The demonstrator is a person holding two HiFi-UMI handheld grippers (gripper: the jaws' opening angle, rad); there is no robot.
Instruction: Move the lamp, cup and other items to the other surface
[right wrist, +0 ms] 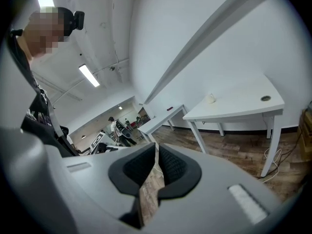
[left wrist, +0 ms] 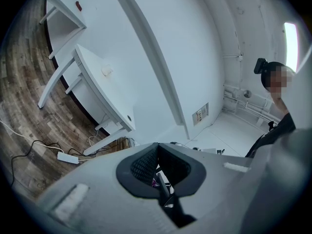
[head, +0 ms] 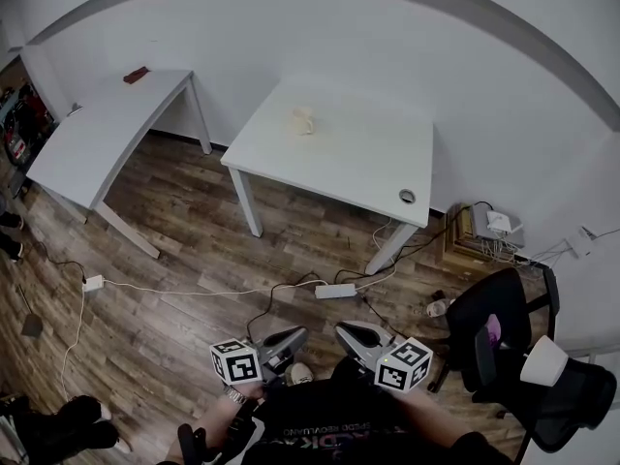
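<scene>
A small pale cup (head: 303, 120) stands on the nearer white table (head: 368, 168); it also shows in the left gripper view (left wrist: 106, 71) and the right gripper view (right wrist: 210, 98). A small red thing (head: 136, 74) lies on the far white table (head: 97, 139). What looks like a white lampshade (head: 544, 360) sits low at the right by a black chair. Both grippers are held low and close to my body, far from the tables. My left gripper (head: 289, 339) (left wrist: 157, 150) has its tips together and holds nothing. My right gripper (head: 351, 333) (right wrist: 156, 147) shows a narrow slit between its pads, also holding nothing.
A power strip (head: 336, 290) and several cables lie on the wooden floor between me and the tables. A black office chair (head: 504, 323) stands at the right, and a low wooden box with adapters (head: 480, 232) sits by the wall. Dark gear lies at the lower left.
</scene>
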